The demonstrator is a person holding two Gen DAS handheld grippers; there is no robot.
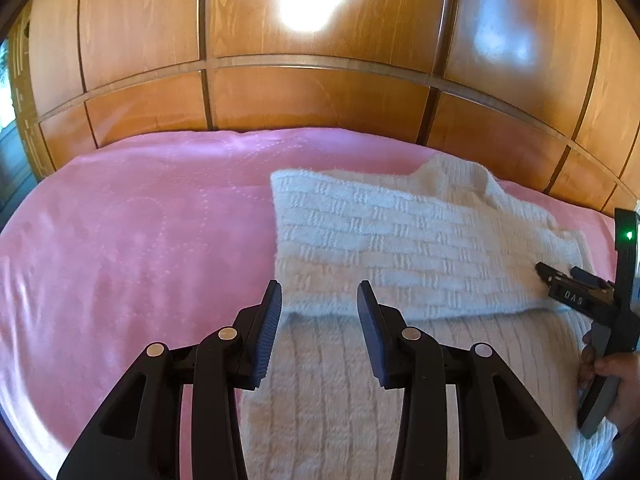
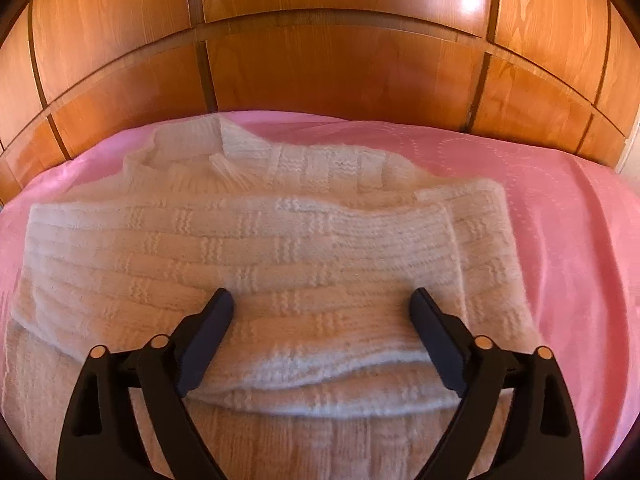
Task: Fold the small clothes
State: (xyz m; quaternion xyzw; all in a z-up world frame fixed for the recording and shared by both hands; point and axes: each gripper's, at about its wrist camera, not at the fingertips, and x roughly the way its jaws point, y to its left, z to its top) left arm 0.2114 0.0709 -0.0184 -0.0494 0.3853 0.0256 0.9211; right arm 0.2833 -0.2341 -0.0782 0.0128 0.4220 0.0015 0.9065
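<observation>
Sweater (image 2: pixel 256 248) lies on the pink bed (image 1: pixel 132 232), one part folded across. Left gripper (image 1: pixel 318 304) hovers part open, jaws empty. Right gripper (image 2: pixel 322 312) spread wide above the fold, gripping nothing.

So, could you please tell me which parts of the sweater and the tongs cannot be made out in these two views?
- The white knit sweater's hem: cut off by the bottom edge in both wrist views, behind the tongs' arms.
- Its folded-under layers: hidden by the top fold.
- Right tongs in the left wrist view: one tip is visible, the rest is cut off by the frame edge.
- Left tongs: absent from the right wrist view.
</observation>
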